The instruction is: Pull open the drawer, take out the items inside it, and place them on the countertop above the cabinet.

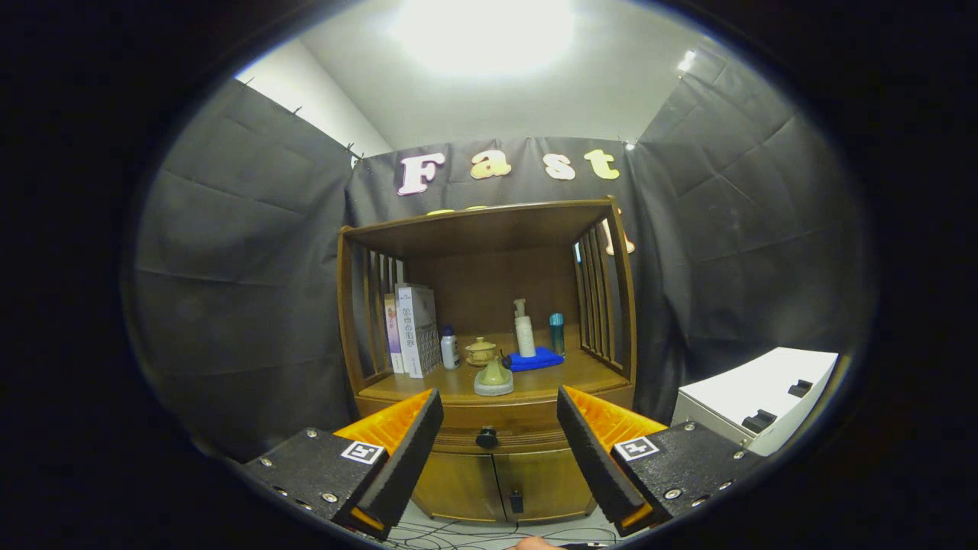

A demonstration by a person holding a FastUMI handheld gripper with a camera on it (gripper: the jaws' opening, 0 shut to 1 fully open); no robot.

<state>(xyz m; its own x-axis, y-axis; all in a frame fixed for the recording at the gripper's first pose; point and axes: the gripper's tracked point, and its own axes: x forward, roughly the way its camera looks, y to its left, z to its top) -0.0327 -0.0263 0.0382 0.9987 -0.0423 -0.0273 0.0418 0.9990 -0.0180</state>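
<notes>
Straight ahead between the wide-spread, empty fingers of the gripper [500,428] sits the closed drawer [489,431], its small dark knob [487,438] the only hold; likely stiff wood, sliding heavily, needing a firm pinch.

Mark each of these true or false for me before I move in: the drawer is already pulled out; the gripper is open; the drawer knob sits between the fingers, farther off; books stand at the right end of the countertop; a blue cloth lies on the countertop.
1. The drawer is already pulled out. False: it sits closed, flush with the cabinet front.
2. The gripper is open. True: its fingers stand wide apart, holding nothing.
3. The drawer knob sits between the fingers, farther off. True.
4. Books stand at the right end of the countertop. False: they stand at its left end, beside the slatted side.
5. A blue cloth lies on the countertop. True: a white pump bottle stands on it.
</notes>
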